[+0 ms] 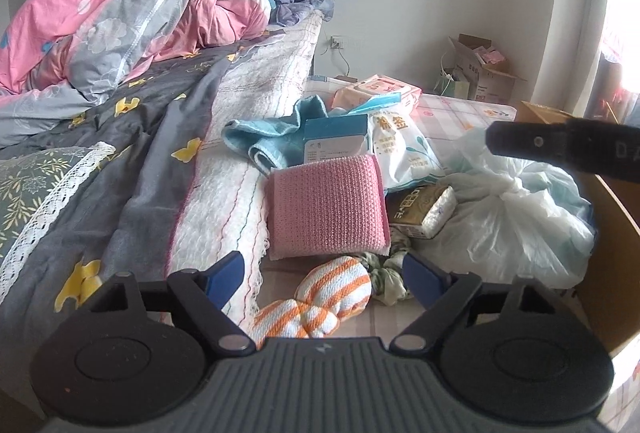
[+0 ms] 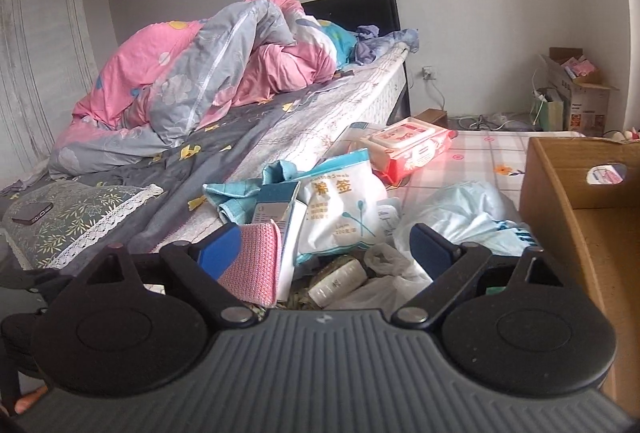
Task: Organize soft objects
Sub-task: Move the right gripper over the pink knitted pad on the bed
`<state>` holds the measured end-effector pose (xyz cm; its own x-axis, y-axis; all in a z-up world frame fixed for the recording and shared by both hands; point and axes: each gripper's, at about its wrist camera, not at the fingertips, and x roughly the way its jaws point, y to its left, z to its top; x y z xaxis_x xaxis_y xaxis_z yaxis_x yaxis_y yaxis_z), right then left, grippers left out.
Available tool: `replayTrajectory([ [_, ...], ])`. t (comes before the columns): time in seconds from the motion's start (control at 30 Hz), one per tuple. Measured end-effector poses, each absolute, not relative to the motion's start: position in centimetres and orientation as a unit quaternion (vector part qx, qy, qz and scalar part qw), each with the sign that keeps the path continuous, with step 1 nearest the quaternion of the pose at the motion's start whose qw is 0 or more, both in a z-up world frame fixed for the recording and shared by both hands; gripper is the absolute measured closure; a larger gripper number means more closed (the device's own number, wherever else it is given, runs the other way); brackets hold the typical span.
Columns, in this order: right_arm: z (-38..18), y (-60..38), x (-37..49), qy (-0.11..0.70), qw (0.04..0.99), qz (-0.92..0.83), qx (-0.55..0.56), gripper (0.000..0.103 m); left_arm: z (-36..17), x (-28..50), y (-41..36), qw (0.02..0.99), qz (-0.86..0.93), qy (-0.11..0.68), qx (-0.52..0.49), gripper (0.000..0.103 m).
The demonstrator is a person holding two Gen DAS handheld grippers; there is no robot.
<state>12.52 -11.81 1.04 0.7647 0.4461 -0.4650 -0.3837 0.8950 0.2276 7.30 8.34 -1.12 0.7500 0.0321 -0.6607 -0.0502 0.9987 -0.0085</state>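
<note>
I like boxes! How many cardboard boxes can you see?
2: one open cardboard box beside the pile on the right, another cardboard box by the far wall. More may be hidden.

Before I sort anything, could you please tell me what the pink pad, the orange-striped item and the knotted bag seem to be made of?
The pink pad looks like a knitted or woven mesh cover, matte, with a ribbed grid texture; its filling is hidden. The orange-striped item seems to be terry-like cloth, fluffy and matte, bunched into soft lobes. The knotted bag appears to be thin plastic film, translucent, slightly glossy and crinkled.
</note>
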Motion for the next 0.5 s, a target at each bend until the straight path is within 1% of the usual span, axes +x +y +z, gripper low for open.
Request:
replayTrajectory([
  [0.03, 0.7, -11.3, 13.4, 0.268, 0.934, 0.229, 0.065, 0.024, -1.5, 8.0, 8.4, 0.933, 0.022, 0.358, -0.012, 0.026],
  [0.1, 0.1, -10.3, 15.0, 0.281, 0.925, 0.243, 0.078, 0.037, -2.2, 9.4, 8.7, 0.928, 0.016, 0.371, -0.016, 0.044],
  [0.13, -0.4, -9.6, 15.8, 0.289, 0.920, 0.250, 0.083, 0.042, -2.5, 10.0, 9.0, 0.925, 0.013, 0.379, -0.022, 0.047],
  [0.17, -0.8, -9.0, 16.5, 0.297, 0.915, 0.258, 0.086, 0.051, -2.8, 10.5, 9.3, 0.922, 0.011, 0.386, -0.030, 0.052],
  [0.2, -1.1, -8.4, 17.2, 0.304, 0.911, 0.264, 0.087, 0.053, -2.9, 11.0, 9.6, 0.920, 0.011, 0.389, -0.035, 0.056],
  [0.37, -3.3, -6.1, 19.9, 0.346, 0.883, 0.297, 0.108, 0.055, -3.2, 13.1, 11.0, 0.917, 0.015, 0.397, -0.041, 0.055],
  [0.5, -5.3, -5.2, 21.6, 0.379, 0.868, 0.294, 0.130, 0.055, -3.8, 14.8, 11.7, 0.905, 0.006, 0.422, -0.053, 0.054],
])
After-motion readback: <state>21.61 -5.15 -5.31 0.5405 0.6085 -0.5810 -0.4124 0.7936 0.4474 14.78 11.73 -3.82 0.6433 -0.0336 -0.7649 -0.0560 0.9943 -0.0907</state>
